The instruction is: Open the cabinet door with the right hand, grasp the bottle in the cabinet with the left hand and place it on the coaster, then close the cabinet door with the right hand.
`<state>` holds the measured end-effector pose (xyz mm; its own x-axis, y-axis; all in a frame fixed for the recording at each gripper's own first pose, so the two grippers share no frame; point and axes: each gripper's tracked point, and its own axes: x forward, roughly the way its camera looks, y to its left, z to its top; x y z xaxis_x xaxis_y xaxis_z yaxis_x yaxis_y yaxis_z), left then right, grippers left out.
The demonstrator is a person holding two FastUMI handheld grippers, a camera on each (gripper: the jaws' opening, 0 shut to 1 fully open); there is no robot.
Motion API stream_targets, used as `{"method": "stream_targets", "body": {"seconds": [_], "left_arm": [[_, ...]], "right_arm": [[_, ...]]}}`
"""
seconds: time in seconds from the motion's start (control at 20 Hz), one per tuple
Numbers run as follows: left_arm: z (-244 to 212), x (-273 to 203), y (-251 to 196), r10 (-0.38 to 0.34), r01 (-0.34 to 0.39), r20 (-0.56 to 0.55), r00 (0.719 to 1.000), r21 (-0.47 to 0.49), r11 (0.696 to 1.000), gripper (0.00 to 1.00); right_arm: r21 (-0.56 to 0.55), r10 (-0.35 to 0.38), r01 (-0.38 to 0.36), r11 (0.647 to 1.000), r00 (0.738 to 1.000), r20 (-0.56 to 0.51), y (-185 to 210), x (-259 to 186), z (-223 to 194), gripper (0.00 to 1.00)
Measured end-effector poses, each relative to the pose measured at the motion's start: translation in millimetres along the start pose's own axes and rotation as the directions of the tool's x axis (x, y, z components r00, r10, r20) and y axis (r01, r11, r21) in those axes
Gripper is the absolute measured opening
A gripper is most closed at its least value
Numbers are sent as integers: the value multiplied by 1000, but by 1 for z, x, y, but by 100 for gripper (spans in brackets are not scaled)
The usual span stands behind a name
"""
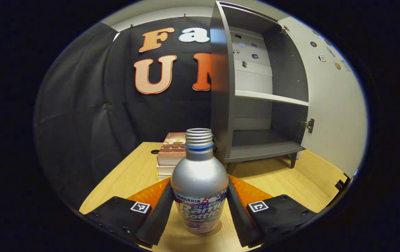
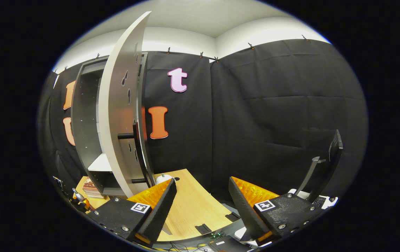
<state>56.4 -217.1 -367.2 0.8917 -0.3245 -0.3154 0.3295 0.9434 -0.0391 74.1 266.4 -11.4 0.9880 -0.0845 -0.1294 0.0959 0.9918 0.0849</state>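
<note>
Left gripper view, landmark: cabinet (image 1: 255,105).
- Books (image 1: 172,154): a short stack is lying on the wooden table (image 1: 130,175), just left of the cabinet's foot.
- Bottle (image 1: 200,182): silver, uncapped, is standing upright in front of the cabinet's left wall, well outside its compartments. The left gripper (image 1: 200,213) is clasping it, one finger pressing on each side of the lower body. Whether a coaster is lying beneath cannot be told.
- Cabinet: grey, is standing open with a single shelf (image 1: 271,98) across the middle.
- Cabinet door (image 1: 329,98): pale, is hanging swung out to the right of the cabinet on its hinges.

Right gripper view, landmark: cabinet (image 2: 84,133).
- Cabinet door (image 2: 123,115): is standing ajar, edge-on, just right of the cabinet, its dark bar handle (image 2: 138,154) facing right.
- Right gripper (image 2: 201,203): is hovering right of the door, apart from the handle, fingers spread wide with nothing between them.
- Monitor (image 2: 332,154): is sitting far right of the cabinet.
</note>
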Motion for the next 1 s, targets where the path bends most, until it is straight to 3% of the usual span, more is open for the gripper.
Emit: {"method": "stream_targets", "body": {"seconds": [0.5,1.0], "left_arm": [[-46,19,6,27,-29,-44,999,-32,999,87],[-60,11,2,38,-36,-35,999,38,999,87]], "right_arm": [[-1,-59,59,998,998,-15,-7,1,-2,93],[7,-46,46,999,998,-33,-1,23,-12,93]]}}
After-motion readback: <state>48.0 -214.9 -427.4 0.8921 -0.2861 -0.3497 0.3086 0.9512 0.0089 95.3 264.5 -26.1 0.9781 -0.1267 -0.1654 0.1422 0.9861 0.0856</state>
